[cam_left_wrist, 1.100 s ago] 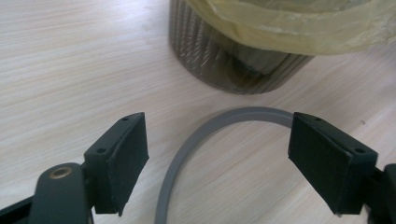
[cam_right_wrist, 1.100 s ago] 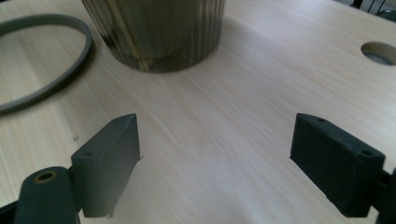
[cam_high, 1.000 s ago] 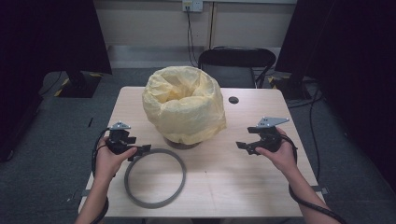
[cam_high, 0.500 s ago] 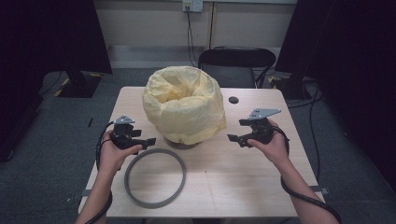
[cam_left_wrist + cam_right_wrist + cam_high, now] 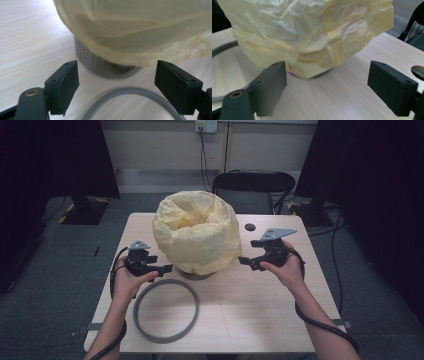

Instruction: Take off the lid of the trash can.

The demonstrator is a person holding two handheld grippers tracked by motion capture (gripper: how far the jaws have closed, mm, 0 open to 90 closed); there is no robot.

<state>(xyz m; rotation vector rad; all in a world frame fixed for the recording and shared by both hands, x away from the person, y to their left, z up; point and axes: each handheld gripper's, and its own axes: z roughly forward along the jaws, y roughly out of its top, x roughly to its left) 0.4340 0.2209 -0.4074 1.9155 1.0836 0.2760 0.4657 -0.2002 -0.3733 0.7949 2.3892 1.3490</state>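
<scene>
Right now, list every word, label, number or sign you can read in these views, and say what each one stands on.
None: no text reads anywhere.
The yellow bag, its grey bin, the grey ring and the table are plain.
Left gripper and right gripper: no markings seen.
Wall socket: too small to tell.

A yellow plastic bag (image 5: 196,236), crumpled and puffed out, is draped over a grey ribbed bin (image 5: 100,65) standing upright toward 12 o'clock of the table centre; the bag's hem hangs short, leaving the bin's base exposed where it meets the tabletop. The bag's mouth is open at the top and sunk inward. A flat grey ring (image 5: 166,310) lies on the table at 7 o'clock from the bin, just beside its base.
</scene>
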